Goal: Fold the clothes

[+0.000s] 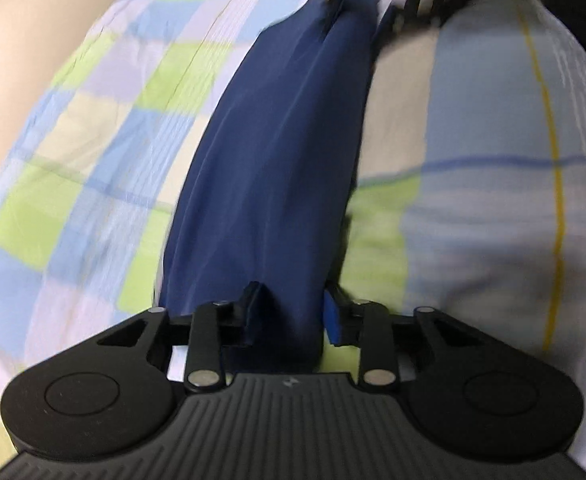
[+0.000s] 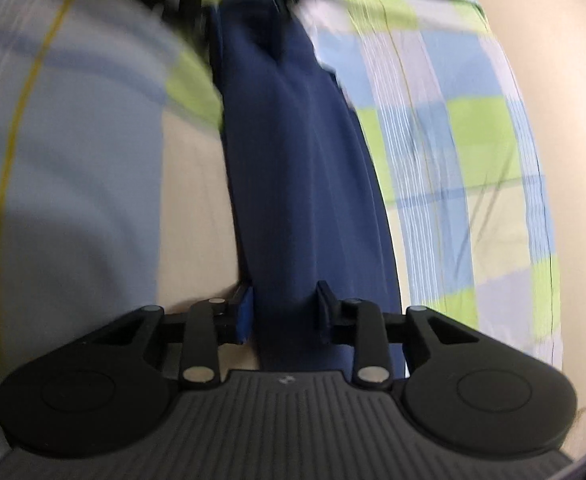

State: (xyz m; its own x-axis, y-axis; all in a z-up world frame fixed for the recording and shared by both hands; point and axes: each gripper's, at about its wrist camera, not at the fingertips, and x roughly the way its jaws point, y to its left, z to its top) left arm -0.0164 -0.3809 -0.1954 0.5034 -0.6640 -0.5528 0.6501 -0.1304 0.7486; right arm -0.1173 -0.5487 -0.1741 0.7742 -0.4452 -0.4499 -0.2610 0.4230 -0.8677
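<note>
Navy garment (image 1: 277, 168) stretched between both grippers

My left gripper (image 1: 289, 320) and right gripper (image 2: 283, 312) each clamp one end, holding it taut above the checked bedsheet (image 1: 105, 152), probably to align a fold.

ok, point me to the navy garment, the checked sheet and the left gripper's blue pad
navy garment (image 1: 277, 168): left wrist view, middle of the stretched cloth.
checked sheet (image 1: 105, 140): left wrist view, bare patch left of the garment.
left gripper (image 1: 289, 316): left wrist view, between the fingertips.
blue pad (image 1: 331, 318): left wrist view, pad face on one finger.
</note>
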